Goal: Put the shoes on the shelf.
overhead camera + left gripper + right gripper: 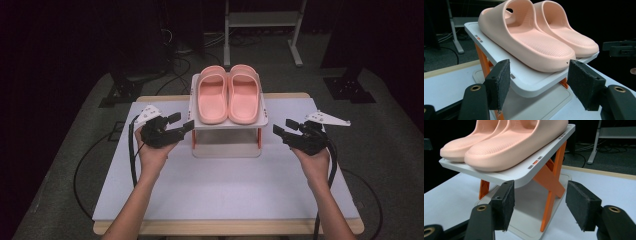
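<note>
A pair of pink slippers [227, 95] lies side by side, heels toward me, on the top shelf [227, 123] of a small white rack with orange crossed legs [551, 182]. My left gripper [182, 121] hovers just left of the rack, jaws open with nothing between them. In the left gripper view the left gripper [538, 75] faces the shelf's front corner [529, 82] and the nearer slipper [529, 42]. My right gripper [283, 126] is off the rack's right side, open and empty. In the right gripper view the right gripper [539, 197] points at the shelf edge [524, 173] under the slipper heels [516, 145].
The rack's lower tray [227, 149] rests on a white mat [225, 190] covering a wooden table. Black cables [132, 150] trail from both grippers over the table's sides. A metal stand [262, 20] and tripod feet [350, 90] stand on the dark floor beyond.
</note>
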Motion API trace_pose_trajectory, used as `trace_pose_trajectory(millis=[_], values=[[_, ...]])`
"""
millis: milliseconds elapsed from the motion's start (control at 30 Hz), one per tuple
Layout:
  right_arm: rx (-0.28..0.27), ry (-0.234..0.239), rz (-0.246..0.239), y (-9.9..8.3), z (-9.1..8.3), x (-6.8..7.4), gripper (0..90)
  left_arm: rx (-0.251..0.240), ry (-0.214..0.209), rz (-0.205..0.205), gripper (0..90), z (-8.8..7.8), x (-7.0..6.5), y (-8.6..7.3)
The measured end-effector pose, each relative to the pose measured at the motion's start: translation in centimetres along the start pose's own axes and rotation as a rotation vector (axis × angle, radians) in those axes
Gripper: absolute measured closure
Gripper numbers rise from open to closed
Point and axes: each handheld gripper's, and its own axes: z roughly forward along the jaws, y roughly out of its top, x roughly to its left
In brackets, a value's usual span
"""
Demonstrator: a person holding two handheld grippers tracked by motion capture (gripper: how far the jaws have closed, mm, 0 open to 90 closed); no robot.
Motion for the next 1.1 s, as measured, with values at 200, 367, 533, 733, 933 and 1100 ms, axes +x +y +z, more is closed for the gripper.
trace_pose_trajectory(millis=[200,367,533,733,933,1100], values=[[0.000,-0.001,0.004,-0.9,-0.5,-0.1,38.3,-0.002,0.006,-0.003,33.9,-0.6,0.0,-0.8],[0.001,-0.002,0.006,-1.6,-0.8,-0.3,37.8,0.003,0.015,-0.003,32.5,-1.0,0.1,-1.7],[0.007,-0.004,0.012,-2.2,-1.1,-0.4,37.3,0.008,0.016,0.000,31.2,-1.4,0.1,-2.2],[0.011,-0.005,0.010,-2.9,-1.3,-0.5,36.6,0.011,0.017,0.009,29.8,-1.7,0.1,-2.8],[0.008,-0.003,0.008,-3.5,-1.8,-0.7,35.7,-0.003,0.000,-0.013,29.1,-2.2,0.1,-3.4],[0.008,-0.008,0.008,-4.1,-2.2,-0.8,34.9,-0.007,0.001,-0.014,28.6,-2.7,0.0,-3.9]])
